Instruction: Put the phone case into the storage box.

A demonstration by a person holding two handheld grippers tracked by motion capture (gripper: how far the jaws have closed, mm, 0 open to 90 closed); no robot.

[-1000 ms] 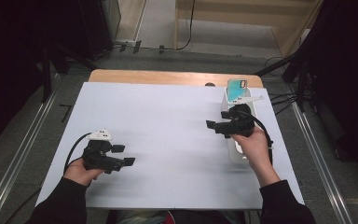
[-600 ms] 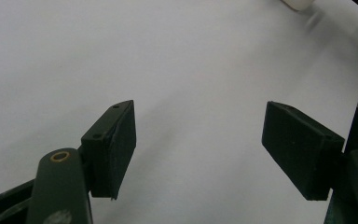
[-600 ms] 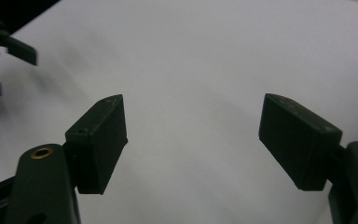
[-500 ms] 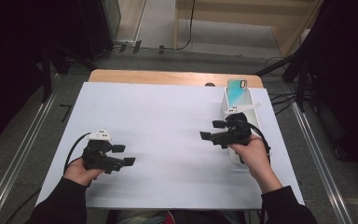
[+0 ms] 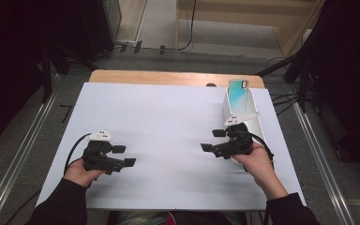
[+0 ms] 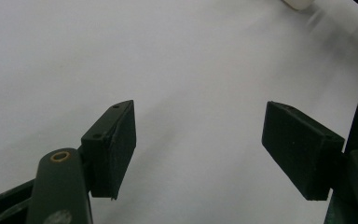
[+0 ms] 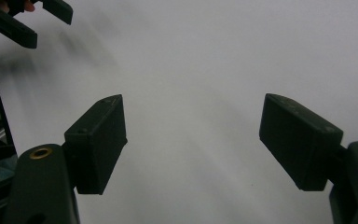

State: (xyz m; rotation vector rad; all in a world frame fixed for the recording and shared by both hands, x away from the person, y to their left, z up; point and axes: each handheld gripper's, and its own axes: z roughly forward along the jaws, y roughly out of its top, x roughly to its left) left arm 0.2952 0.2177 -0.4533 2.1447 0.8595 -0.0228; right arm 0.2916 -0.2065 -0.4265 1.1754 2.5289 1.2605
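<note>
Left gripper (image 5: 122, 156): near left of white sheet (image 5: 168, 122), jaws spread, nothing between.
Right gripper (image 5: 212, 140): near right, just beside white box (image 5: 255, 123), jaws spread, nothing between.
Phone case (image 5: 238, 93): teal, lying on white box, far right edge.
Table (image 5: 168, 78): wooden rim behind sheet.

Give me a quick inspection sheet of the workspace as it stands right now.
Surface: white sheet over a wooden table, which shows along the far edge.
Job's things: phone case with a teal back lies on a white box at the far right.
Clutter: small dark thing at the sheet's far edge, too small to tell.
Grippers: left gripper open and empty at near left; right gripper open and empty beside the box.
Cables: one trails from each gripper; more on the floor at right.
Surroundings: grey floor, metal rails on both sides.
</note>
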